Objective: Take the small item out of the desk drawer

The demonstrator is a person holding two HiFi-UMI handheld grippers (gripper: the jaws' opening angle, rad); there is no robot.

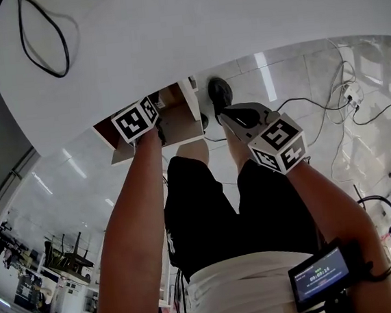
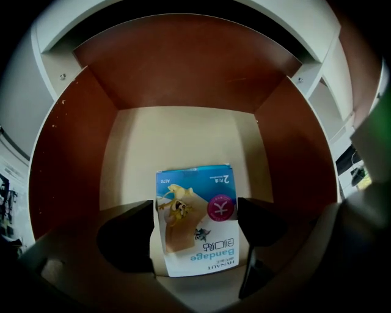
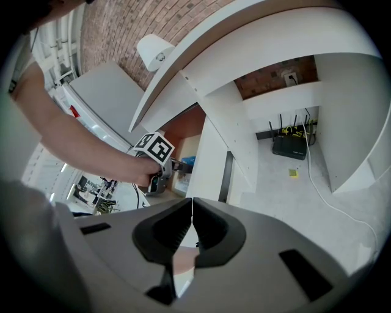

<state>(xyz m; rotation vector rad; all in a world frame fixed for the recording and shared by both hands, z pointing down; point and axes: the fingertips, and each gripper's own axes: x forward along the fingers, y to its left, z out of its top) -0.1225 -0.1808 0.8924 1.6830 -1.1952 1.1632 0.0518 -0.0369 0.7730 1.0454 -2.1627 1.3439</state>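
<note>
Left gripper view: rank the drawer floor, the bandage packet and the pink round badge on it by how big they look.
1. drawer floor, the widest pale area, though partly covered.
2. bandage packet, nearer the camera, so it looks bigger than it really is.
3. pink round badge, plainly the smallest.

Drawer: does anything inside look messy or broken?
Nothing looks broken or spilled. The bandage packet sits a little crooked in the drawer, its print upside down in the left gripper view, with the left gripper closed on its sides.
</note>
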